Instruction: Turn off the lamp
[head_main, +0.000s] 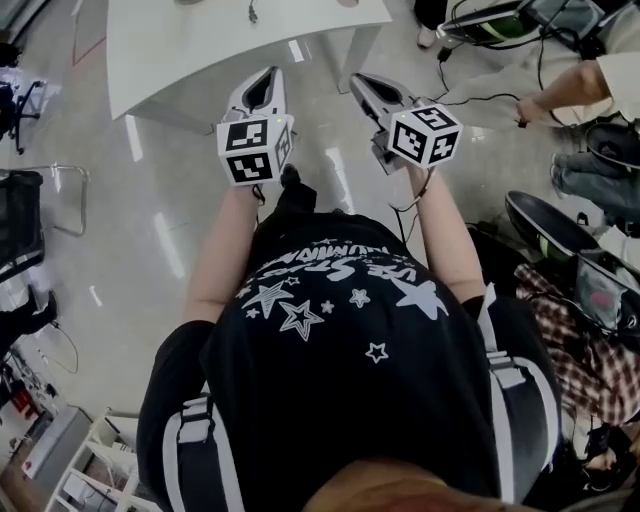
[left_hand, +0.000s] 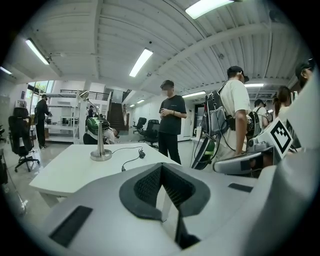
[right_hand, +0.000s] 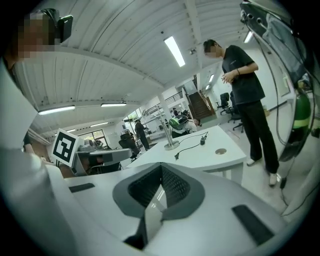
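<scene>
Both claws are held out front, side by side, aimed at the white worktop (head_main: 200, 45) but well short of it, so approach stage by my read. L claw (left_hand: 161, 169) fully closed, nothing btwn jaws. R claw (right_hand: 161, 171) same, closed + empty. Lamp (left_hand: 100, 142) stands upright on the worktop, round metal base, cord (left_hand: 131, 160) w/ inline switch (left_hand: 142, 154) lying beside it. Switch prob the target. Closed tips would suit pressing, not gripping. People (left_hand: 171, 120) stand in the bkgd past the worktop.

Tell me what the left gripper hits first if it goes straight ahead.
Probably the table, at its front edge, short of the cable and lamp. Nothing shows between it and the left gripper, though depth is unclear.
</scene>
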